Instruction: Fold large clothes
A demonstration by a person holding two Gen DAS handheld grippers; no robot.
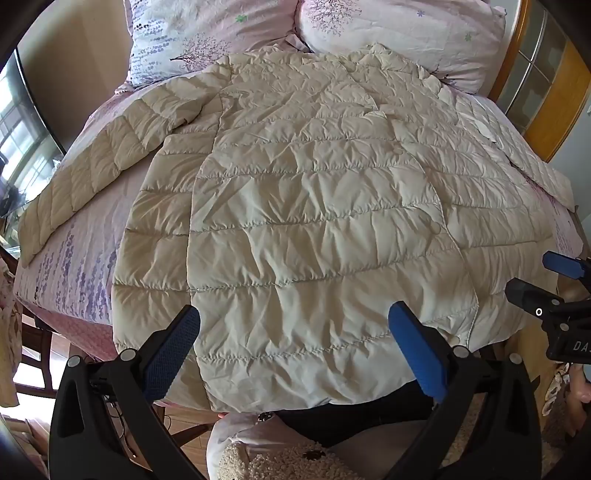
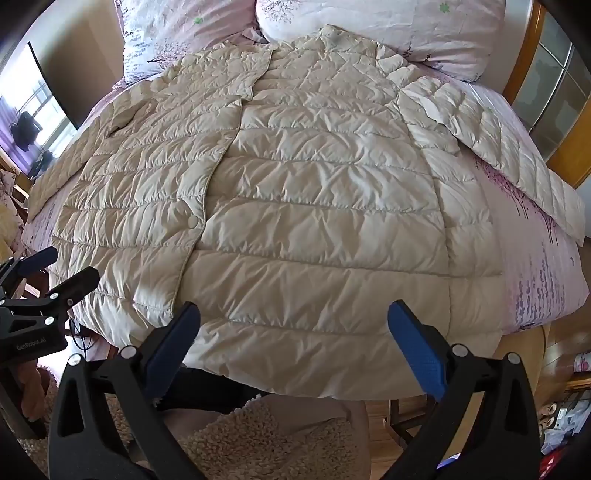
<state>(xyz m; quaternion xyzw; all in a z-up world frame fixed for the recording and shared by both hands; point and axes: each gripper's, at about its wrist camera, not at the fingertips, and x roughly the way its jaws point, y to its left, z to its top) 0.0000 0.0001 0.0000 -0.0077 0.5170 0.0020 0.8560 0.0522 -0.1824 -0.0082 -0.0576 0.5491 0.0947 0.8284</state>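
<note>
A cream quilted down jacket (image 1: 303, 206) lies spread flat on a pink floral bed sheet (image 1: 81, 266), collar toward the pillows, hem at the near edge. It fills the right wrist view too (image 2: 295, 206). Its left sleeve (image 1: 92, 166) stretches out to the left; its right sleeve (image 2: 509, 158) stretches out to the right. My left gripper (image 1: 293, 325) is open and empty, just above the hem. My right gripper (image 2: 293, 325) is open and empty above the hem's right half. Each gripper shows in the other's view: right (image 1: 554, 284), left (image 2: 55, 273).
Two floral pillows (image 1: 399, 33) lie at the head of the bed. A wooden headboard frame (image 1: 546, 92) stands at the right. A dark screen (image 2: 70, 85) and a window are at the left. A fuzzy beige garment (image 2: 258, 443) is below the grippers.
</note>
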